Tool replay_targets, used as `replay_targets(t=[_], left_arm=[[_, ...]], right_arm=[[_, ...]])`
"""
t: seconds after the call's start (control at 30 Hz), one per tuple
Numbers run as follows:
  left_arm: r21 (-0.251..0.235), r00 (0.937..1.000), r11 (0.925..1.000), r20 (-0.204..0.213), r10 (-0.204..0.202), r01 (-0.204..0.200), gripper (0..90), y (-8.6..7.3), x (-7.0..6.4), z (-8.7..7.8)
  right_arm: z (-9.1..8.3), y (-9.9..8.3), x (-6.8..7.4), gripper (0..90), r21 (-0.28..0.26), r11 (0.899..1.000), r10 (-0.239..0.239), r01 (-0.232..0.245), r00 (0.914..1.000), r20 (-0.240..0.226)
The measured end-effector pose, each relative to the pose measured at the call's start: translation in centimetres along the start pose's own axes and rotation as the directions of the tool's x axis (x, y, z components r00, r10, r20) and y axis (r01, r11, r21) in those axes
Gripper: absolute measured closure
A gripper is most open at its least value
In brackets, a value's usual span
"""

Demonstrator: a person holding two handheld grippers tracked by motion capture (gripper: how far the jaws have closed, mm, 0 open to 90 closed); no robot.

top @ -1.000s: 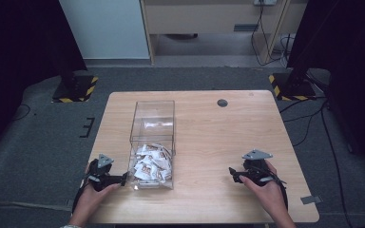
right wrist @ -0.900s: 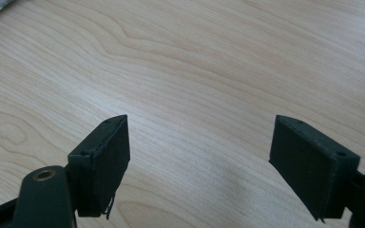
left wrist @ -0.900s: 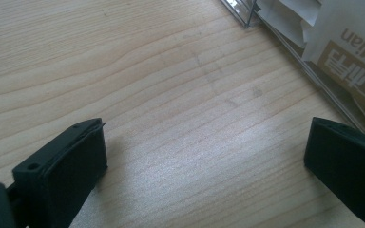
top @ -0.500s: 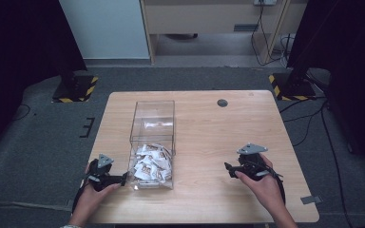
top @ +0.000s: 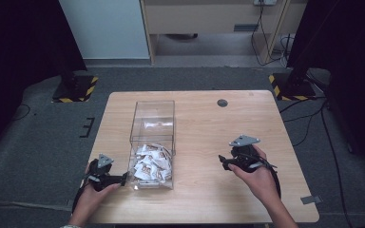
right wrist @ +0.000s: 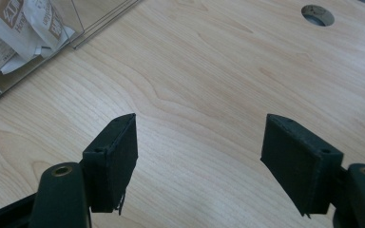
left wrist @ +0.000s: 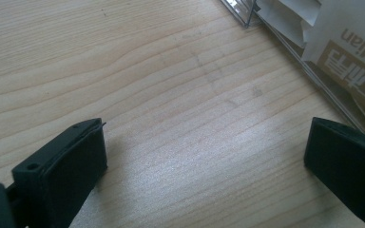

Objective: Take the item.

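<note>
A wooden table [top: 204, 128] carries a clear box [top: 153, 124] of sachets [top: 149, 164].

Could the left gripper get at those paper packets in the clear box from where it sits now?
Probably not straight on: the left gripper, jaws open, sits low beside the clear box, whose wall stands between it and the packets. The box top looks open, so lifting over the rim should work.

A round dark hole [top: 222, 102] sat in the wooden table [top: 204, 204] near its far edge. Yellow-and-black striped stand bases [top: 73, 89] stood on the grey floor [top: 28, 142] beyond.
</note>
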State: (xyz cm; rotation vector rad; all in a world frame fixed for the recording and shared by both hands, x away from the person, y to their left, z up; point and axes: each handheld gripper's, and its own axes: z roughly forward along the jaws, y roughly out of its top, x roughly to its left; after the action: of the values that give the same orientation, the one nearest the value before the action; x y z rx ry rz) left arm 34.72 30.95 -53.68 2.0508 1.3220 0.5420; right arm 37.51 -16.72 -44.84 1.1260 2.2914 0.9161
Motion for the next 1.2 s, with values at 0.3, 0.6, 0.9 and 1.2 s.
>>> replay_targets(t=[0.3,0.6,0.9,1.2], left_arm=[[0.000,1.0000,1.0000,0.000,0.000,0.000,0.0,0.0,0.0,0.0],[0.000,1.0000,1.0000,0.000,0.000,0.000,0.0,0.0,0.0,0.0],[0.000,1.0000,1.0000,0.000,0.000,0.000,0.0,0.0,0.0,0.0],[0.000,1.0000,1.0000,0.002,0.000,0.000,0.0,0.0,0.0,0.0]], right_arm=[[-0.2,1.2,0.4,27.7,-0.004,1.000,-0.029,0.029,0.9994,0.017],[-0.4,2.5,1.2,28.8,-0.007,0.997,-0.074,0.074,0.9972,0.011],[-0.4,3.8,2.0,29.9,-0.010,0.995,-0.096,0.096,0.9954,0.010],[-0.5,5.1,2.7,35.2,-0.023,0.992,-0.121,0.121,0.9926,-0.001]])
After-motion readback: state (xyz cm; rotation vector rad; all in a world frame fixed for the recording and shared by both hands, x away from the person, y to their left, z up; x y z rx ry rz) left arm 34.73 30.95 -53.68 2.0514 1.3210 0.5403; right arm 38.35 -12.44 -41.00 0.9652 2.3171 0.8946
